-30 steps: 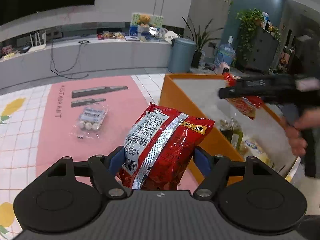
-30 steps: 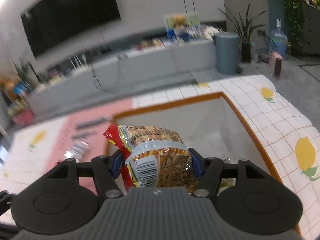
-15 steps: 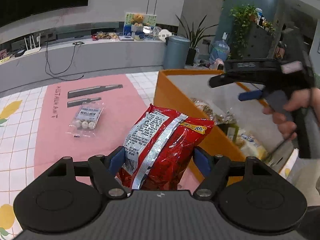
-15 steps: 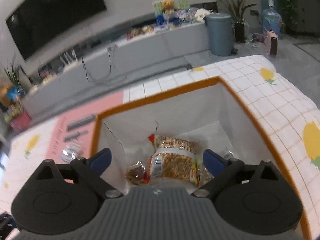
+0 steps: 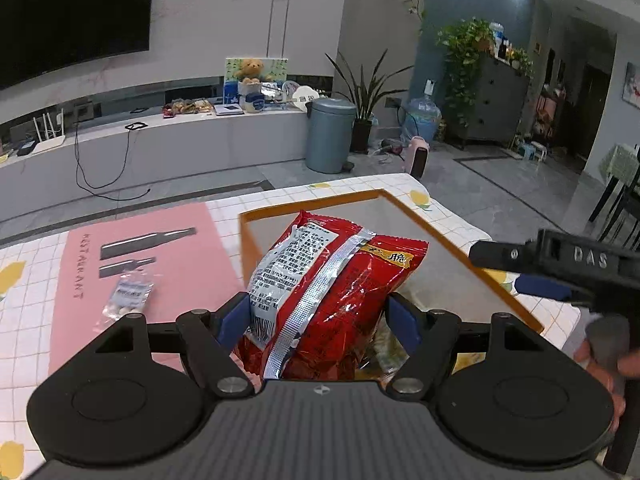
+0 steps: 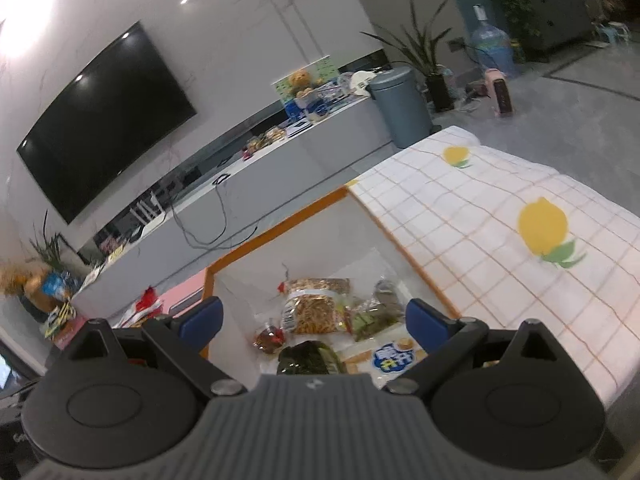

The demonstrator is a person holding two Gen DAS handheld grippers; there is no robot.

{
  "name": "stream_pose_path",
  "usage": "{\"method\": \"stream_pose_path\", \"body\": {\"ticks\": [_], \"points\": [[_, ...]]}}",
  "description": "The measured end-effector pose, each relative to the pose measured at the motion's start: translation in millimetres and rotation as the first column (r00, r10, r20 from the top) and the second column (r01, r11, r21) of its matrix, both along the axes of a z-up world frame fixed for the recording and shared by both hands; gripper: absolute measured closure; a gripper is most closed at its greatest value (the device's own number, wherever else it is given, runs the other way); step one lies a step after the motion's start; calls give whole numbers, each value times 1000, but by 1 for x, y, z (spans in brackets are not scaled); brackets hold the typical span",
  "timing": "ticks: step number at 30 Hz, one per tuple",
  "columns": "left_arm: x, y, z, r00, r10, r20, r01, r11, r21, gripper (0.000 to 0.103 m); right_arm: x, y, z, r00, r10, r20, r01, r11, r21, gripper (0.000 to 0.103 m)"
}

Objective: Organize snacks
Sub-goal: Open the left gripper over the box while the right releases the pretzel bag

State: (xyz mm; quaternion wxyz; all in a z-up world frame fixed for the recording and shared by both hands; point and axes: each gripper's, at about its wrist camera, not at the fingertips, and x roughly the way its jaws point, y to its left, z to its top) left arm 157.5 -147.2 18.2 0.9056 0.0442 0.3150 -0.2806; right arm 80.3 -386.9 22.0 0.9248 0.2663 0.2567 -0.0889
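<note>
My left gripper [image 5: 320,316] is shut on a red snack bag [image 5: 332,288], which stands upright between the blue pads and hangs over the near left part of the orange-rimmed box [image 5: 272,211]. In the right wrist view my right gripper [image 6: 314,320] stands wide open and holds nothing above the same box [image 6: 276,229]. A clear pack of brown sticks [image 6: 316,308] lies on the box floor among several other snack packs. In the left wrist view a hand [image 5: 600,360] holds that gripper over the box's right rim.
A small clear packet of white sweets [image 5: 128,296] lies on the pink mat [image 5: 160,248], left of the box. A lemon-print checked cloth [image 6: 500,220] covers the table right of the box. A dark green pack [image 6: 308,360] sits at the box's near end.
The right gripper opened and let the brown stick pack fall into the box, then drew back and rolled. The left gripper carried the red bag rightward over the box.
</note>
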Motion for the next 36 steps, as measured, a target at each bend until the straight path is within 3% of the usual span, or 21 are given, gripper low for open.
{"method": "stream_pose_path", "body": {"ticks": [5, 11, 15, 20, 23, 26, 27, 31, 36], "points": [[23, -42, -10, 996, 43, -81, -43, 999, 1, 18, -14, -16, 6, 999, -36, 21, 37, 999, -20, 8], [59, -87, -34, 974, 105, -201, -115, 993, -37, 18, -42, -40, 8, 993, -109, 56, 105, 993, 62, 8], [80, -113, -51, 963, 127, -238, -150, 985, -80, 18, -47, -43, 10, 991, -121, 60, 116, 990, 74, 8], [98, -132, -67, 956, 198, -217, -216, 975, -61, 19, -50, -46, 9, 989, -132, 66, 125, 987, 101, 8], [108, -139, -73, 954, 213, -212, -230, 971, -58, 18, -53, -46, 11, 987, -131, 90, 121, 986, 112, 8], [115, -140, -76, 933, 240, -269, -264, 963, -58, 14, -53, -47, 12, 986, -142, 89, 132, 985, 109, 8], [115, -141, -76, 931, 228, -286, -256, 964, -66, 9, -53, -47, 12, 986, -145, 86, 136, 985, 108, 8], [114, -126, -70, 922, 219, -319, -273, 953, -133, 9, -54, -46, 10, 985, -159, 71, 151, 983, 105, 9], [102, -99, -52, 938, 211, -275, -264, 949, -170, 8, -52, -43, 11, 986, -150, 70, 144, 986, 85, 9]]}}
